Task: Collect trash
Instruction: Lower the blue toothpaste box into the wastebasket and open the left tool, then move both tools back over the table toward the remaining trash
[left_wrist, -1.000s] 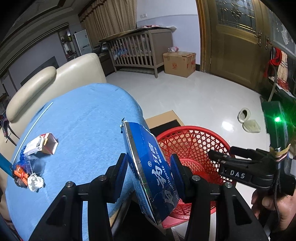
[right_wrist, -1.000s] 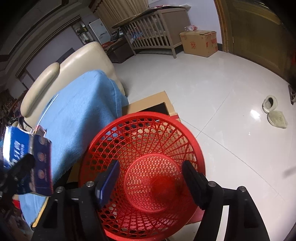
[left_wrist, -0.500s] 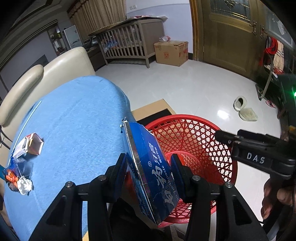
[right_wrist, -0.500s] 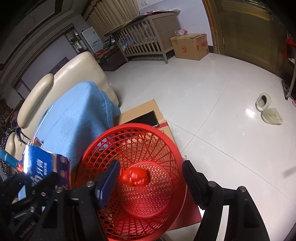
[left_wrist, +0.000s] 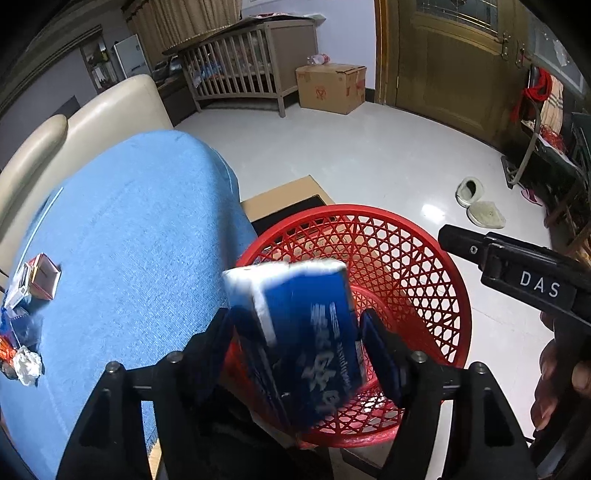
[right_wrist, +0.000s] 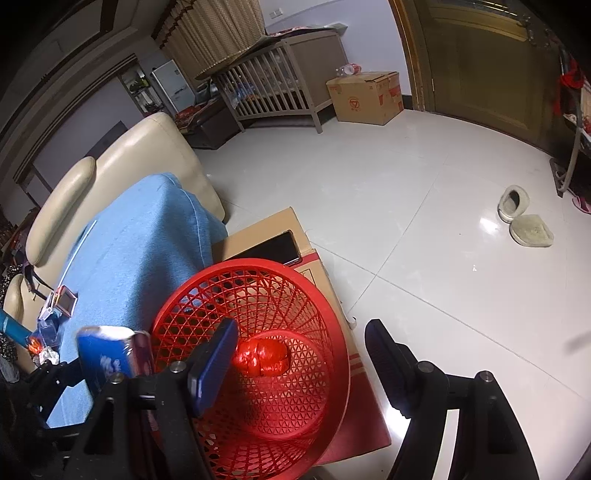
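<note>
My left gripper (left_wrist: 295, 339) has opened over the near rim of the red mesh basket (left_wrist: 424, 254). The blue carton (left_wrist: 306, 332) sits loose and blurred between its spread fingers, tilting toward the basket. It also shows in the right wrist view (right_wrist: 110, 358) at the basket's (right_wrist: 306, 291) left rim. A red crumpled wrapper (right_wrist: 262, 356) lies in the basket bottom. My right gripper (right_wrist: 299, 358) is open and empty, hovering above the basket's right side. More trash lies on the blue cloth (left_wrist: 122, 240): a small opened box (left_wrist: 40, 280) and crumpled white paper (left_wrist: 27, 367).
The basket stands on a cardboard box (right_wrist: 266, 232) beside a cream sofa (right_wrist: 140, 155). White tiled floor (right_wrist: 406, 206) spreads to the right with slippers (right_wrist: 524, 221). A crib (left_wrist: 251, 70) and a carton (left_wrist: 332, 88) stand at the far wall.
My left gripper has moved over the basket and opened; the blue carton has turned and is slipping out. My right gripper has drawn back and to the right of the basket.
</note>
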